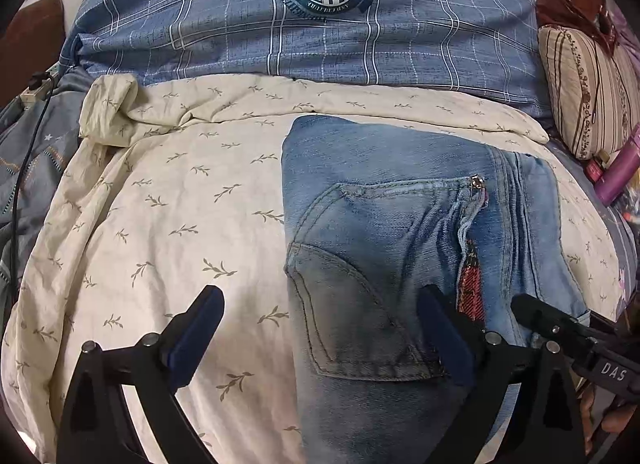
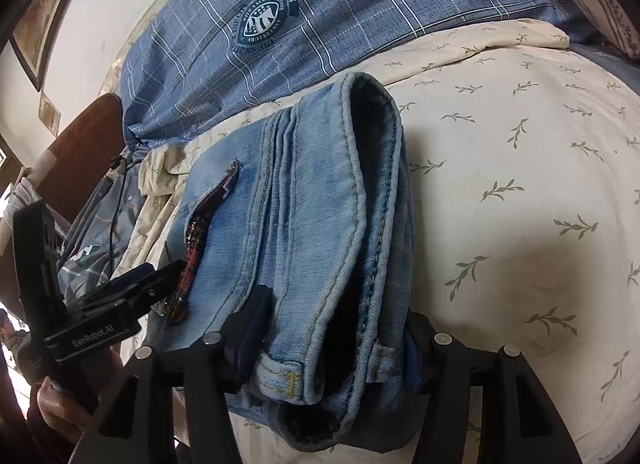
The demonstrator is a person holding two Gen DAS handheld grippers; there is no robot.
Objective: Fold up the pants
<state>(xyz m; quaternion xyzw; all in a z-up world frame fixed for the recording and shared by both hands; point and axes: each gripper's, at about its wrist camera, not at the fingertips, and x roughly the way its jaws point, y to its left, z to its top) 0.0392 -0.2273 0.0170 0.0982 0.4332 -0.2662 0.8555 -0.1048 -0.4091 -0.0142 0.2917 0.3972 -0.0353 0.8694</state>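
folded jeans on the bed, both tools slack

jeans [image 1: 400, 232] lie folded into a thick bundle on the cream leaf-print sheet [image 1: 160, 223] of my bed, back pocket facing up and a red patterned strip running along one seam. my left tool [image 1: 324, 324] sits low over their near edge with its blue-padded fingers [image 1: 200, 328] spread wide apart; one finger is over bare sheet, the other over the pocket, and no cloth is pinched between them.

my right tool [image 2: 332, 348] straddles the open waistband end of the bundle. the denim layers pass between its two fingers [image 2: 248, 336], one showing just left of the fold and the other mostly hidden behind the cloth on the right. the pads stand beside the fabric rather than squeezing it, so i read that tool as parted, with the jeans between its fingers but not clamped.

from the right wrist view my left tool shows at the lower left, beside the red strip, with my hand [image 2: 60, 408] around its handle.

behind the jeans the cream sheet bunches into a ridge, and past it lies a blue plaid quilt [image 1: 320, 23] with a round dark badge. a striped pillow [image 1: 580, 91] sits at the right, with a purple bottle [image 1: 618, 171] just below it. a black cable [image 1: 24, 167] trails down the left edge.
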